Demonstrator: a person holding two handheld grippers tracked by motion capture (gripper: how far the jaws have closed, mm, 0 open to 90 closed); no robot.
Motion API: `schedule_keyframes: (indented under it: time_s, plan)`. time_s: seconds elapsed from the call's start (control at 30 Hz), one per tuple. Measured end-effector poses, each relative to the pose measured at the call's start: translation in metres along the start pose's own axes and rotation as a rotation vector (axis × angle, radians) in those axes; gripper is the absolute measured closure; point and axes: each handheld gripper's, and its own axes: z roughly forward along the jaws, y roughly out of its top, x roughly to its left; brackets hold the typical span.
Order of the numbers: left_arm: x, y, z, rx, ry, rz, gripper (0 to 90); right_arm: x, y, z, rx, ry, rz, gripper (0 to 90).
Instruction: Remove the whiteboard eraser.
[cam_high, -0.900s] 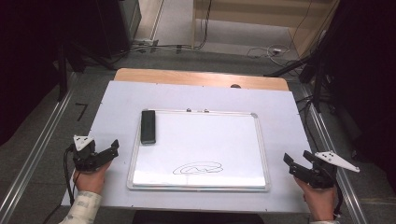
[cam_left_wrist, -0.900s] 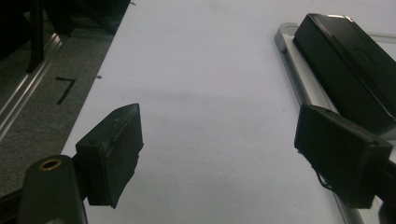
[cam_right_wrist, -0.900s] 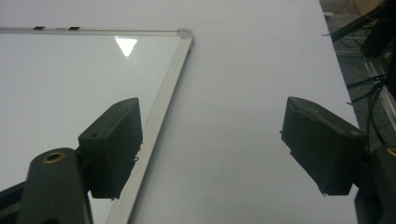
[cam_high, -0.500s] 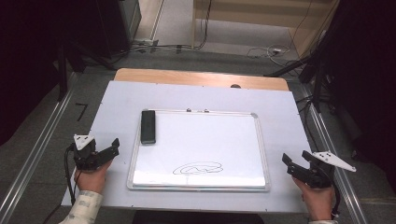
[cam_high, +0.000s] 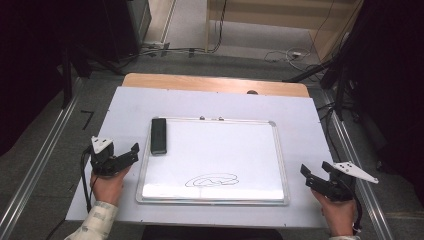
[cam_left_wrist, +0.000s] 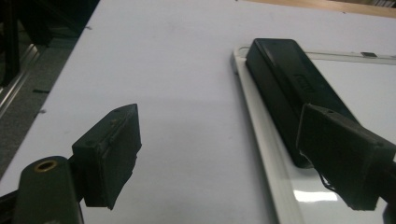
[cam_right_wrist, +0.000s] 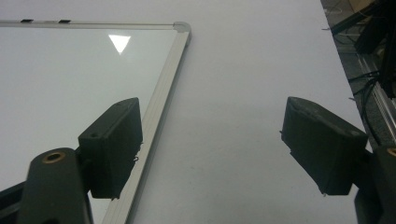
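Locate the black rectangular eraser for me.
In the high view, the black rectangular eraser lies on the whiteboard's far-left corner, just ahead of the open left gripper.

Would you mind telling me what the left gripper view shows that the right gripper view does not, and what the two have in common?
The left gripper view alone shows the black eraser lying on the whiteboard's left edge, just ahead of the open left tongs, with dark floor and a metal rail at far left.

The right gripper view alone shows the whiteboard's far right corner, a bright triangular reflection on the board, and cables beside the table at right, past the open right tongs.

Both show the whiteboard, its pale frame, and the white tabletop.
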Motion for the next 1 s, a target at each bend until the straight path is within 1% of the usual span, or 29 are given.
schedule_keyframes:
  time_s: [0.03,0.07,0.17,0.2,0.27,0.3,0.33,0.37,0.43,0.5,0.57,0.63,0.7,0.73,0.77,0.8,0.9,1.0]
  plan:
    - [0.0,0.0,0.0,0.0,0.0,0.0,14.4,0.0,0.0,0.0,0.0,0.002,-0.001,19.1]
    - [-0.007,0.004,0.004,0.006,-0.009,0.013,14.4,0.0,0.0,0.0,0.0,0.003,-0.001,19.1]
    - [-0.018,0.012,0.009,0.005,-0.015,0.022,14.6,0.001,0.0,0.001,0.004,0.011,-0.001,19.1]
    - [-0.018,0.012,0.009,0.005,-0.015,0.022,14.7,0.001,0.0,0.001,0.004,0.013,-0.001,19.1]
    - [-0.025,0.017,0.014,-0.001,-0.014,0.015,14.7,0.001,0.0,0.001,0.005,0.013,-0.002,19.2]
    - [-0.031,0.02,0.019,0.0,-0.01,0.015,14.7,0.001,-0.001,0.002,0.008,0.012,-0.005,19.2]
    - [-0.031,0.02,0.019,0.0,-0.01,0.015,14.7,0.001,-0.001,0.002,0.008,0.012,-0.005,19.2]
    - [-0.034,0.022,0.023,0.0,-0.008,0.014,14.7,0.001,-0.001,0.002,0.008,0.015,-0.004,19.2]
    - [-0.039,0.024,0.029,0.01,-0.011,0.019,14.7,0.001,-0.001,0.002,0.009,0.016,-0.002,19.2]
    - [-0.044,0.025,0.033,0.01,-0.012,0.024,15.0,0.002,-0.001,0.003,0.011,0.02,-0.008,19.2]
    - [-0.051,0.029,0.039,0.007,-0.004,0.032,15.5,0.003,-0.001,0.003,0.015,0.022,-0.012,19.2]
    - [-0.052,0.03,0.042,0.009,-0.003,0.031,16.6,0.003,-0.001,0.004,0.016,0.022,-0.01,19.2]
    - [-0.058,0.032,0.051,0.021,0.008,0.033,16.6,0.003,-0.001,0.004,0.014,0.022,-0.011,19.2]
    - [-0.058,0.032,0.051,0.021,0.008,0.033,16.6,0.003,-0.001,0.004,0.014,0.022,-0.011,19.2]
    - [-0.062,0.033,0.058,0.037,0.015,0.043,16.6,0.003,-0.001,0.004,0.014,0.023,-0.011,19.2]
    - [-0.064,0.033,0.061,0.043,0.019,0.053,16.6,0.003,-0.001,0.004,0.013,0.022,-0.011,19.2]
    - [-0.068,0.034,0.065,0.039,0.021,0.047,17.4,0.003,-0.001,0.004,0.013,0.024,-0.007,19.2]
    - [-0.072,0.036,0.072,0.04,0.03,0.053,17.5,0.003,-0.002,0.004,0.015,0.023,-0.006,19.2]
